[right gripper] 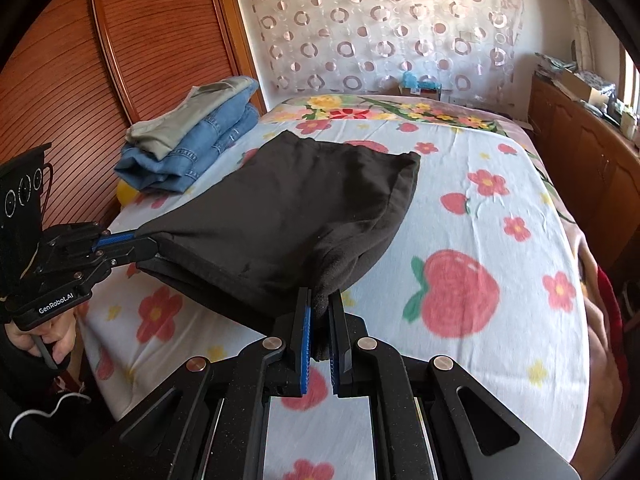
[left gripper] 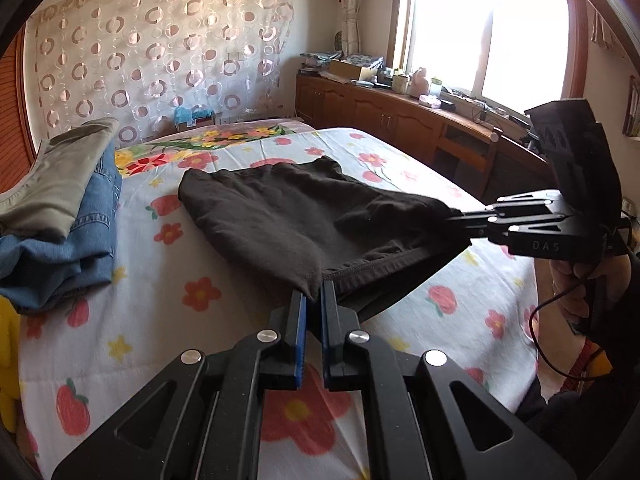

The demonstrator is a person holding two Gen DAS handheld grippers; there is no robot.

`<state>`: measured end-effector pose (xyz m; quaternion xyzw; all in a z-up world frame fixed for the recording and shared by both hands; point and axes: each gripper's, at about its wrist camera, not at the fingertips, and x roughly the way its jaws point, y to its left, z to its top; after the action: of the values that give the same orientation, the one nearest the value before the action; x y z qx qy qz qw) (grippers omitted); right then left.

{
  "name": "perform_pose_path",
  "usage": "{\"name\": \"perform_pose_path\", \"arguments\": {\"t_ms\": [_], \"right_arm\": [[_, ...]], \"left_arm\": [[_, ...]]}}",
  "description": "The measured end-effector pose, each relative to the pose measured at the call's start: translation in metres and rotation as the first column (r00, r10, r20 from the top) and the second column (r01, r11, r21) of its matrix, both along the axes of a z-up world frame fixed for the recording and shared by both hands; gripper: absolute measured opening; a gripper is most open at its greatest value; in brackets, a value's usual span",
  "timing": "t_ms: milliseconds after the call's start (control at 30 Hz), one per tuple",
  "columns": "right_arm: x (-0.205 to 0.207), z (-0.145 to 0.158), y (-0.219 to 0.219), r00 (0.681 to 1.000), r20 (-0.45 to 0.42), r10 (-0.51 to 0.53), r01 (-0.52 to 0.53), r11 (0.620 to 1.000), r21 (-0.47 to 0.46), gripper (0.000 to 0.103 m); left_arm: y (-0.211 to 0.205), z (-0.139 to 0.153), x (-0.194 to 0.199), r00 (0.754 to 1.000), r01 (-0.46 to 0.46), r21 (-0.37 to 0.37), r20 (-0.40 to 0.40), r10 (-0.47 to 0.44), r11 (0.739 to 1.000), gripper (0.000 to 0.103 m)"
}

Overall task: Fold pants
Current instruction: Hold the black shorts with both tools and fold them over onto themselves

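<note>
on the far left of the bed you have a stack of folded clothes: blue jeans with a grey-green garment on top, well apart from your work. a wooden cabinet cluttered with boxes and small items runs along the right side under the window, and a circle-patterned curtain hangs at the far wall. a slatted wooden door stands behind the stack. nothing lies between you and the black pants.

the pants sit in the middle of the flowered bedspread, far part resting on it, near edge lifted off the bed. your left gripper has its blue-padded fingers clenched on the near left corner of the cloth. your right gripper is likewise clamped on the near right corner, fabric bunched between its fingers. the lifted edge stretches between the two grippers.
</note>
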<state>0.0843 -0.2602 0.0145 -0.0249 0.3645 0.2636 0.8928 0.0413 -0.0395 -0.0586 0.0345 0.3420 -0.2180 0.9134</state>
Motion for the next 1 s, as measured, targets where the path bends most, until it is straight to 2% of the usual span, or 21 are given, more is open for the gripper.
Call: {"name": "perform_pose_path", "arguments": {"t_ms": [133, 433, 567, 667, 1000], "right_arm": [[-0.008, -0.006, -0.001, 1.000, 0.009, -0.004, 0.004, 1.000, -0.002, 0.007], [-0.005, -0.039, 0.002, 0.999, -0.044, -0.021, 0.021, 1.000, -0.001, 0.007], [-0.005, -0.046, 0.003, 0.998, -0.052, -0.028, 0.028, 1.000, -0.005, 0.007], [-0.005, -0.047, 0.004, 0.998, -0.052, -0.034, 0.035, 0.999, 0.003, 0.007], [-0.006, -0.049, -0.001, 0.998, -0.052, -0.036, 0.037, 0.999, 0.025, 0.007]], "left_arm": [[0.001, -0.013, -0.001, 1.000, -0.003, 0.006, -0.031, 0.003, 1.000, 0.007], [-0.003, -0.040, 0.001, 0.995, -0.019, 0.024, -0.100, 0.021, 1.000, 0.007], [-0.005, -0.047, 0.001, 0.993, -0.032, 0.041, -0.110, 0.036, 0.999, 0.016], [-0.003, -0.048, 0.002, 0.993, -0.047, 0.027, -0.112, 0.050, 0.999, 0.024], [0.001, -0.049, -0.004, 0.991, -0.044, -0.026, -0.131, 0.040, 0.999, 0.025]]}}
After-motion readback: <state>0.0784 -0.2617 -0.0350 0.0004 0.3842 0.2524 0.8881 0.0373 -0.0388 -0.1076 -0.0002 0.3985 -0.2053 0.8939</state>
